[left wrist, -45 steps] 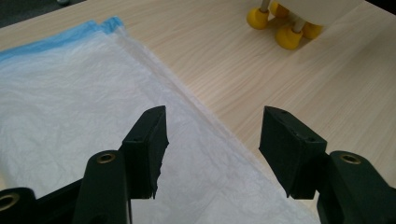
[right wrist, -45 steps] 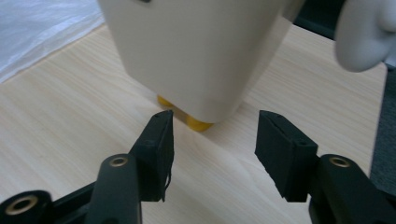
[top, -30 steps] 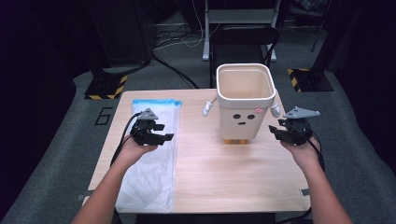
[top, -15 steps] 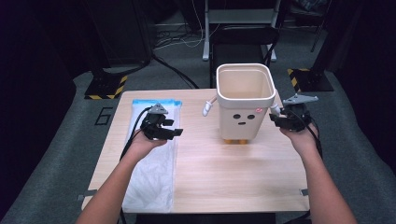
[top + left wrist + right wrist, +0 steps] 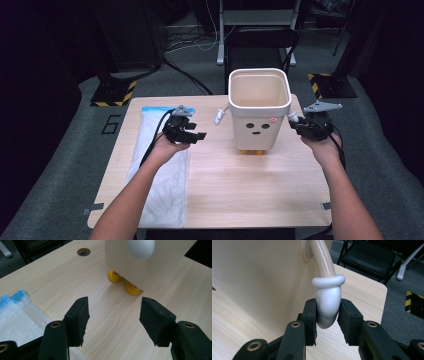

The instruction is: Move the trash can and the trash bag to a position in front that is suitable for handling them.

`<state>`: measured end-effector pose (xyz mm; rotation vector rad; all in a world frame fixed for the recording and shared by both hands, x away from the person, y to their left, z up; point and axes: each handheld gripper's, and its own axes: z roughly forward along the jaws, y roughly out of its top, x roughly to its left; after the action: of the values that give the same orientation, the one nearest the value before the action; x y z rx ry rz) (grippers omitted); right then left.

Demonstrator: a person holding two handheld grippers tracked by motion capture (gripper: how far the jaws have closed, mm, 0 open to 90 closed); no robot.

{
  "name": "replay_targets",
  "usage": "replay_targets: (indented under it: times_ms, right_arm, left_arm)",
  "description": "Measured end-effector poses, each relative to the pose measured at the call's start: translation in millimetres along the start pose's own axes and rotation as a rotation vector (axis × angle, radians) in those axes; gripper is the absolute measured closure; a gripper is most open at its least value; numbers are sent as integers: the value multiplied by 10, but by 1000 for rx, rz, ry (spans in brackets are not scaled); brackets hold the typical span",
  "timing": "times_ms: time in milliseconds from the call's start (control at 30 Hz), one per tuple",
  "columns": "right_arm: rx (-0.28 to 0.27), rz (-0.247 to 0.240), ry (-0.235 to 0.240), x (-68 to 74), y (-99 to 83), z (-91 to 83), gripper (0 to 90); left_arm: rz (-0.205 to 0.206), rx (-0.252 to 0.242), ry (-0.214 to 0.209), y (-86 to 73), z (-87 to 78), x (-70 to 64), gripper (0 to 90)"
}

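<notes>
On the wooden surface [image 5: 240, 175] in front of me stands a cream bin [image 5: 259, 112] shaped like a little character, with two dot eyes, a short mouth line and a small red mark on its front face; I cannot read any writing on that mark. It sits toward the far side, right of the middle, on yellow feet [image 5: 125, 282], and a curved arm with a white mitten-like hand sticks out from each side wall. My right claw [image 5: 327, 323] is clenched on the bin's white hand [image 5: 329, 305] on that side, the two black pads pressing its rounded lower part from either side, while the beige arm [image 5: 322, 257] curves up from it into the bin wall. In the high view that right claw [image 5: 299, 126] sits just beside the bin's right wall. My left claw [image 5: 113, 320] is released, its jaws spread wide above bare wood with nothing between them, pointing toward the bin's feet; the bin's other white hand [image 5: 140, 248] shows blurred at the top of the left gripper view. In the high view the left claw [image 5: 196, 135] hangs between the bin and a flat clear plastic bag [image 5: 160, 170] with a blue strip at its far end, which lies along the left side of the surface. On the grey floor left of the surface I can read a large "6" [image 5: 111, 124].
</notes>
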<state>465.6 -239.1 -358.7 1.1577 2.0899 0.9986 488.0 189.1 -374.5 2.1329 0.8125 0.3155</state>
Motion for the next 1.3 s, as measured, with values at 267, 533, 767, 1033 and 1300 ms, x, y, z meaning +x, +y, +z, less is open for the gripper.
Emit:
replay_targets:
  times_ms: [267,533,767,1033,1300]
  right_arm:
    - [-7,-31,-8,56,17,-24,676]
    - [-6,-37,-6,64,2,-46,676]
    - [-5,-22,2,61,-11,-56,676]
    - [-17,13,28,97,-18,-91,678]
    - [-83,32,80,232,-11,-111,680]
  left_arm:
    - [-6,-53,-17,158,162,-85,438]
    - [-26,-70,-15,316,323,-152,488]
    - [-49,-100,-24,348,354,-170,649]
    - [-35,-117,-18,355,275,-171,646]
    - [-19,-128,-4,317,31,-99,646]
